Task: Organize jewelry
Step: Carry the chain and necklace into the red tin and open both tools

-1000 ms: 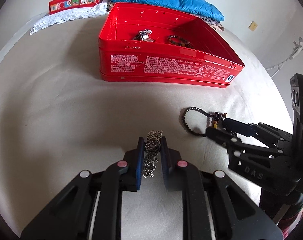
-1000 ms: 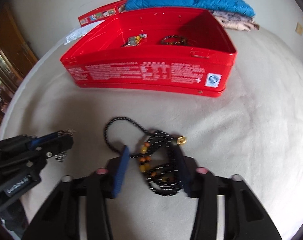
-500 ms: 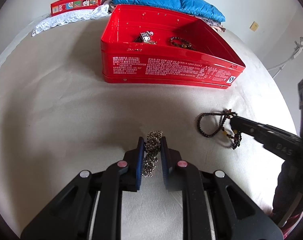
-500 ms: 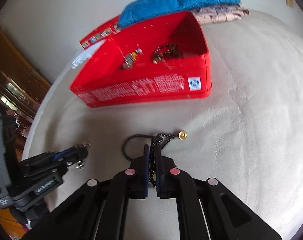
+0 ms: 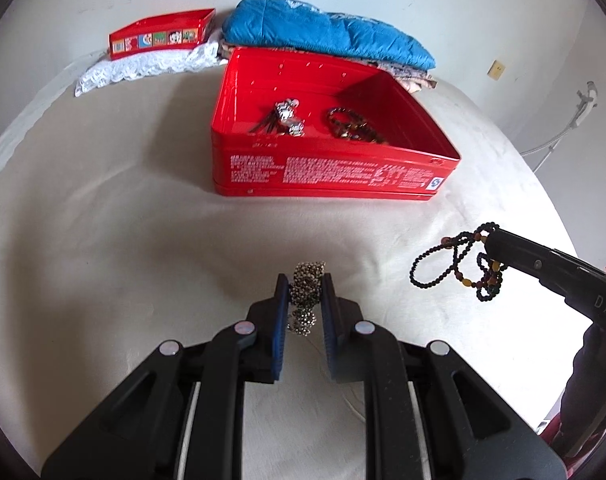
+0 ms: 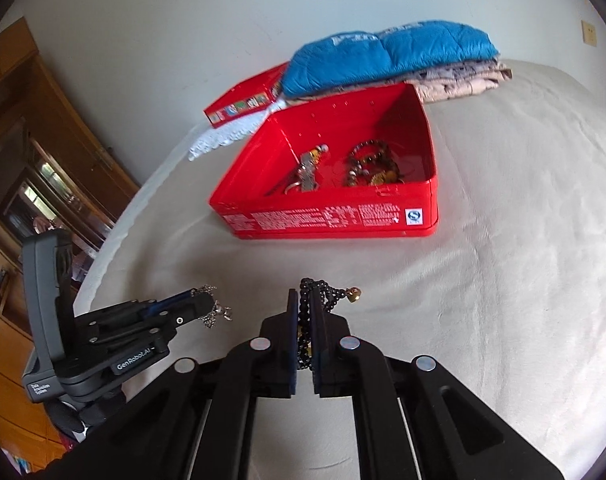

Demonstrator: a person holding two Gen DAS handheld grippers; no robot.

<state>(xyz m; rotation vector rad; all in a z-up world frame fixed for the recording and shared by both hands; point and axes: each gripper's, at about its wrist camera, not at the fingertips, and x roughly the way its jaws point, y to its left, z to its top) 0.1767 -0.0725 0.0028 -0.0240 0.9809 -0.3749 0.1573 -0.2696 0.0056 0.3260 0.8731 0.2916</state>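
Note:
My left gripper (image 5: 306, 284) is shut on a bunched silver chain (image 5: 306, 280), held above the cream bedcover. My right gripper (image 6: 301, 300) is shut on a black bead necklace (image 6: 323, 290) with coloured beads and a small gold charm (image 6: 355, 294); its loops hang free in the left wrist view, black bead necklace (image 5: 455, 260). Ahead stands an open red tin box (image 5: 327, 178), also seen as the red tin box (image 6: 335, 220), holding a silver watch (image 5: 289, 114) and a brown bead bracelet (image 5: 349, 122). Both grippers are short of the box.
Behind the box lie folded blue quilted cloth (image 5: 323, 30) on patterned fabric, a red lid (image 5: 159, 38) on white lace, and the wall. A wooden cabinet (image 6: 31, 128) stands left of the bed. A cable (image 5: 563, 136) runs along the right wall.
The right gripper closed on the black bead necklace and lifted it off the bedcover. Both grippers have risen, and the box's inside shows more fully.

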